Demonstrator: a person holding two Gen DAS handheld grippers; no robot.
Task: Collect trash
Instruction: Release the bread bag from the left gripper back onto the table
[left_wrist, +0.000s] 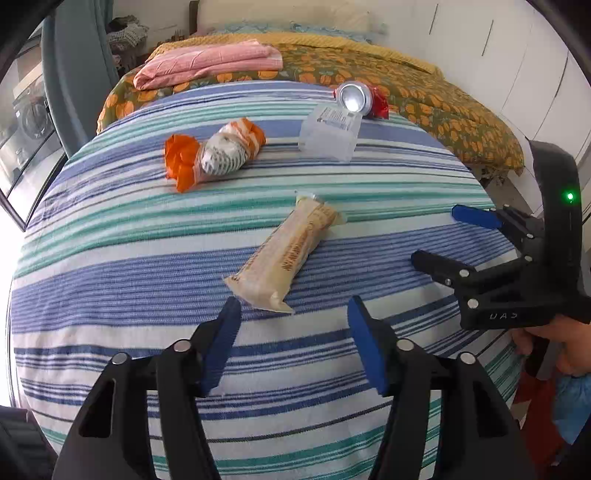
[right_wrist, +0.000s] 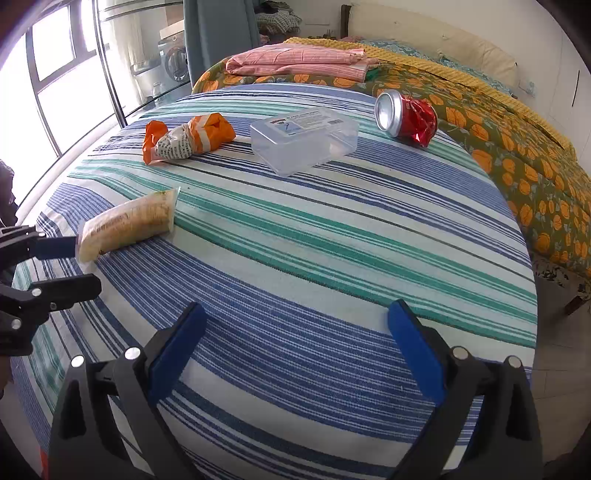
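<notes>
Four pieces of trash lay on the striped blanket (right_wrist: 332, 258) covering the bed, none picked up yet: a tan snack wrapper (left_wrist: 286, 251), a crumpled orange wrapper (left_wrist: 214, 151), a clear plastic box (left_wrist: 330, 134) and a crushed red can (left_wrist: 360, 99).

Left claw (left_wrist: 293, 343) was released, jaws spread wide, both blue pads clear of everything. It was lined up on the near end of the tan snack wrapper, which sat just ahead of and between the fingertips. Wide spread made sense: the wrapper lay diagonally, so the jaws needed room to straddle its width.

Right claw (right_wrist: 297, 354) was also released and empty, hovering over bare stripes, well apart from any item. From the left wrist view it sat off to the right side, angled inward. My read: parked clear so it didn't crowd the left approach.

Layout: the tan wrapper was nearest; the orange wrapper and box were further back, near each other but apart; the can was furthest, at the blanket edge by the pumpkin-print quilt (right_wrist: 517, 155). A folded pink cloth (right_wrist: 295, 62) lay beyond, probably not trash.

No bin or bag clearly visible in either view, so the drop point is unknown.

Judgement: first grab pending; nearest-first order is likely. Risk: a thin, puffy wrapper on soft bedding could slide or pinch fabric with it.
</notes>
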